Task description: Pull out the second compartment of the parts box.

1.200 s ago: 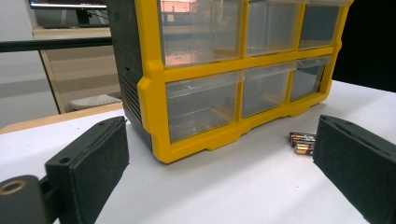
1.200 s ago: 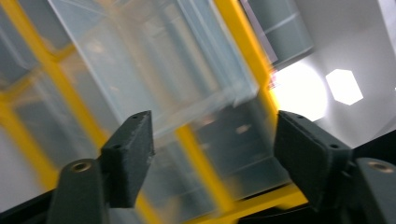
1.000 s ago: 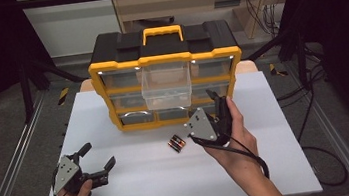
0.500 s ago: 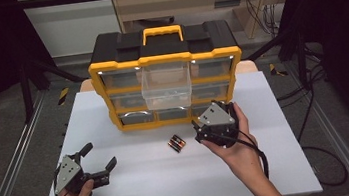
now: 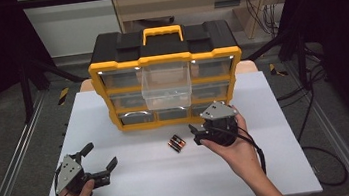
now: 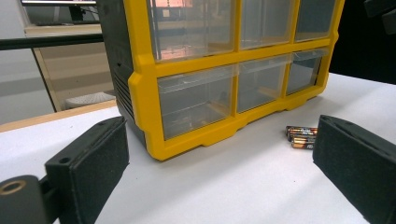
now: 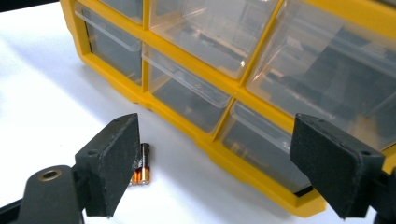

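A yellow and black drawer organizer point(image 5: 163, 54) stands at the back of the white table point(image 5: 139, 193). Its upper middle clear drawer point(image 5: 166, 86) is pulled out. A small bunch of batteries point(image 5: 177, 143) lies on the table in front of it. My right gripper point(image 5: 198, 133) hovers just right of the batteries, low over the table. Its jaws have just been opening, and nothing is between them. In the right gripper view the batteries point(image 7: 142, 168) lie beside the left pad point(image 7: 114, 163). My left gripper point(image 5: 100, 156) rests open at the front left, with the batteries point(image 6: 301, 136) far ahead of it.
The organizer's closed clear drawers point(image 7: 184, 100) face me, close to the right gripper. Metal rails point(image 5: 10, 173) run along the table's left side and cables point(image 5: 315, 111) lie on the floor at the right. A bare white surface stretches between the two hands.
My right gripper has dropped and shifted left from in front of the organizer to just right of the batteries. Its jaws stand a little wider. The left gripper has stayed put.
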Tool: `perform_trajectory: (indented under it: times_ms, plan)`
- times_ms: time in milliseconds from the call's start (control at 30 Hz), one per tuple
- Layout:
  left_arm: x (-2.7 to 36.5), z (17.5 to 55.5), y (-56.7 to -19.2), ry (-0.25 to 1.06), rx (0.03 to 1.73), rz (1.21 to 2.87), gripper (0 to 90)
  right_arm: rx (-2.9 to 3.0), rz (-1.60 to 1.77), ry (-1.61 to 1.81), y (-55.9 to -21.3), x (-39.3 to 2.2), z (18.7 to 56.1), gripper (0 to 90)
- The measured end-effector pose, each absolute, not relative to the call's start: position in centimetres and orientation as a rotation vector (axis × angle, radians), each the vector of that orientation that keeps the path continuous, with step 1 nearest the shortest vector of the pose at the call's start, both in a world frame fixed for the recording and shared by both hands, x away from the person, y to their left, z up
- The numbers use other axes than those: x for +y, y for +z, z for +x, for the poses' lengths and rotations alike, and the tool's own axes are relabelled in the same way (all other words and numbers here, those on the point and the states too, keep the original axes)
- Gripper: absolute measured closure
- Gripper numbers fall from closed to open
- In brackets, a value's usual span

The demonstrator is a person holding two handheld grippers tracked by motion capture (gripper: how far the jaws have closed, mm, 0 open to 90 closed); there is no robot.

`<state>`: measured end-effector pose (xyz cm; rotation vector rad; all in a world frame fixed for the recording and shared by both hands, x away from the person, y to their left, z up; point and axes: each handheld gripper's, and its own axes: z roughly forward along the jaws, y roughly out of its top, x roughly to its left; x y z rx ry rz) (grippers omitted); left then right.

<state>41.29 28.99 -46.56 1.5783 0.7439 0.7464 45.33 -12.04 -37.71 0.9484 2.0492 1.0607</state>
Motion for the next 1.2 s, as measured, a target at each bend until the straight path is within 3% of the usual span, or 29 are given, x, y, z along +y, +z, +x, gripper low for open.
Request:
perform_trajectory:
  times_ms: [1200]
  plan:
    - [29.1,42.0,-46.5,0.741,0.731,1.589,3.3,2.196,1.075,1.103,-41.5,-11.4,47.3,12.8]
